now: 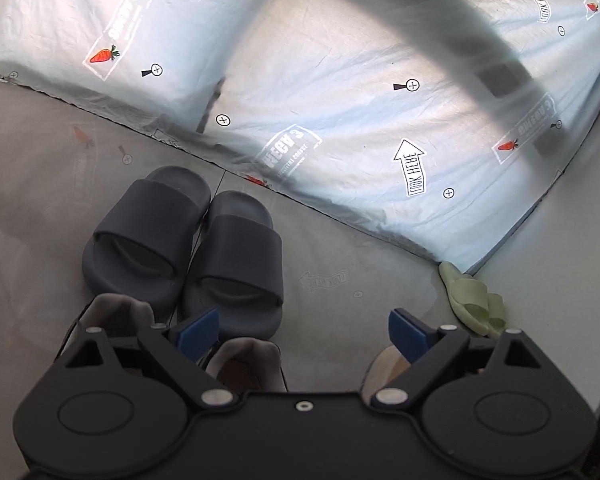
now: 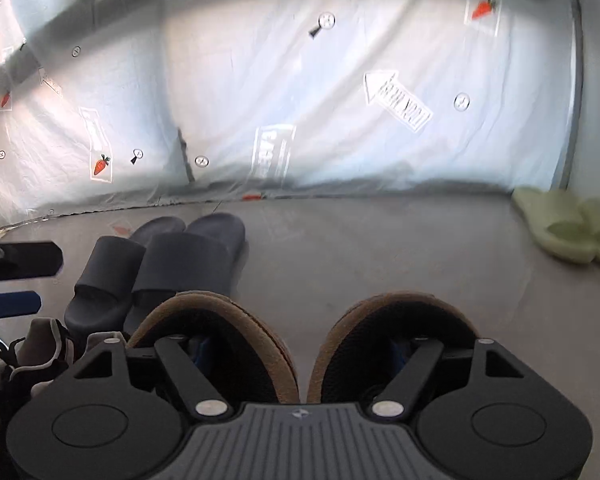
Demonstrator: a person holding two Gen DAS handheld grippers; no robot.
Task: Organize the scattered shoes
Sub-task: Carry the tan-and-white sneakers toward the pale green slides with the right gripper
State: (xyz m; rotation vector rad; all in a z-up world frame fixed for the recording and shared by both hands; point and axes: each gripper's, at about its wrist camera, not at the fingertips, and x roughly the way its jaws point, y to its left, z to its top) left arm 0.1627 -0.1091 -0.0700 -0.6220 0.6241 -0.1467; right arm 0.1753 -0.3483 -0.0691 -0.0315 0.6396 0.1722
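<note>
A pair of dark navy slides stands side by side on the grey floor, toes toward the printed sheet. My left gripper hovers open just behind them, its blue pads wide apart with nothing between. Grey sneakers lie under its left finger. In the right wrist view, two brown shoes sit side by side. My right gripper is spread wide, one finger dipping into each shoe's opening, the tips hidden. The navy slides are ahead on the left.
A pale green pair of slides lies at the far right by the wall. A shiny sheet printed with carrots and arrows rises behind the shoes. My left gripper's finger shows at the right view's left edge.
</note>
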